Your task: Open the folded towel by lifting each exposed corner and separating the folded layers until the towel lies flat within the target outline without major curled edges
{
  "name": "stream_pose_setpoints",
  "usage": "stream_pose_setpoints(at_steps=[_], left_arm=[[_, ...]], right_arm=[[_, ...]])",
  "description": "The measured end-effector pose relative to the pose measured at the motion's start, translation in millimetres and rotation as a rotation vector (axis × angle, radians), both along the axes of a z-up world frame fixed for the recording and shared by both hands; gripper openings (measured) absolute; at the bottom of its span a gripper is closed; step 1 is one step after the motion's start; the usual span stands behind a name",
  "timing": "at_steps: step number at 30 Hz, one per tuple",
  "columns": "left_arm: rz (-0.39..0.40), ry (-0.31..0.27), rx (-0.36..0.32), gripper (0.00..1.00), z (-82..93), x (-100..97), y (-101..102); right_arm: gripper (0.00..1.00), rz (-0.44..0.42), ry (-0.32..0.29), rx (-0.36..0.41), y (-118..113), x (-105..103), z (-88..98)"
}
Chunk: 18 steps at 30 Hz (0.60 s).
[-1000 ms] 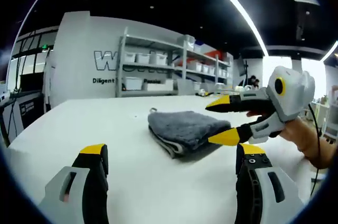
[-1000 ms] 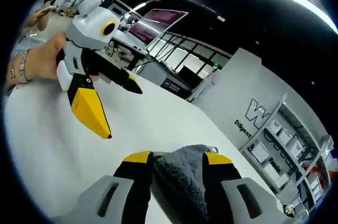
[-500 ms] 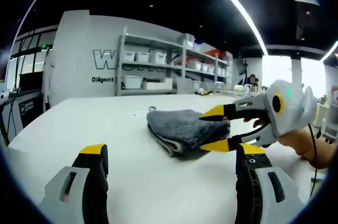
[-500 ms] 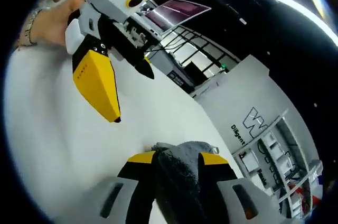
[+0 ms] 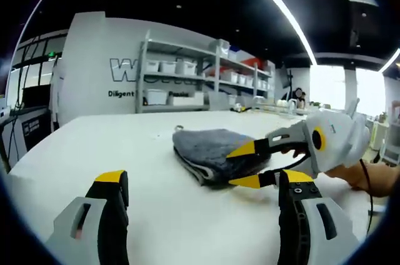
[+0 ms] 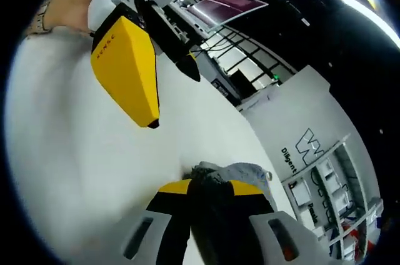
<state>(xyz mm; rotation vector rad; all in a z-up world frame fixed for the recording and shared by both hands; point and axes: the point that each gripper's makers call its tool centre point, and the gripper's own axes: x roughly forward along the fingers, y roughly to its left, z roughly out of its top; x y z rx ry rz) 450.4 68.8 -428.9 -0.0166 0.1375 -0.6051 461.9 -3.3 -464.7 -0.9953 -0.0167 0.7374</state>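
A grey folded towel (image 5: 209, 149) lies on the white table (image 5: 94, 146), a small loop at its far corner. My left gripper (image 5: 205, 177) hovers in front of it, jaws wide open with nothing between them. My right gripper (image 5: 244, 165) comes in from the right, one yellow tip above and one below the towel's near right edge. In the right gripper view the towel (image 6: 212, 199) fills the narrow gap of my right gripper (image 6: 211, 187). The left gripper (image 6: 172, 101) hangs open at the upper left there.
Metal shelving with white bins (image 5: 187, 84) stands against a lettered wall beyond the table's far edge. A person's hand (image 5: 365, 174) holds the right gripper; another hand (image 6: 69, 2) holds the left. White table surface spreads left of the towel.
My right gripper has slid further left onto the towel's near right edge and its jaws have narrowed around it. The left gripper has stayed still and open.
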Motion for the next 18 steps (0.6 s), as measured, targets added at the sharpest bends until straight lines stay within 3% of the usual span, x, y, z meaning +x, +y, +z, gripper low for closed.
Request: stream_pose_setpoints(at_steps=[1,7,18], left_arm=[[0.000,0.000,-0.002,0.99,0.2,0.3,0.0],[-0.001,0.006,-0.001,0.99,-1.1,0.2,-0.6],[-0.002,0.025,0.016,0.98,-6.5,-0.7,-2.4]], right_arm=[[0.08,0.000,0.000,0.002,-0.4,1.5,-1.2],[0.02,-0.014,0.002,0.020,-3.6,5.0,-2.2],[0.00,-0.047,0.028,0.125,-8.4,6.2,1.8]])
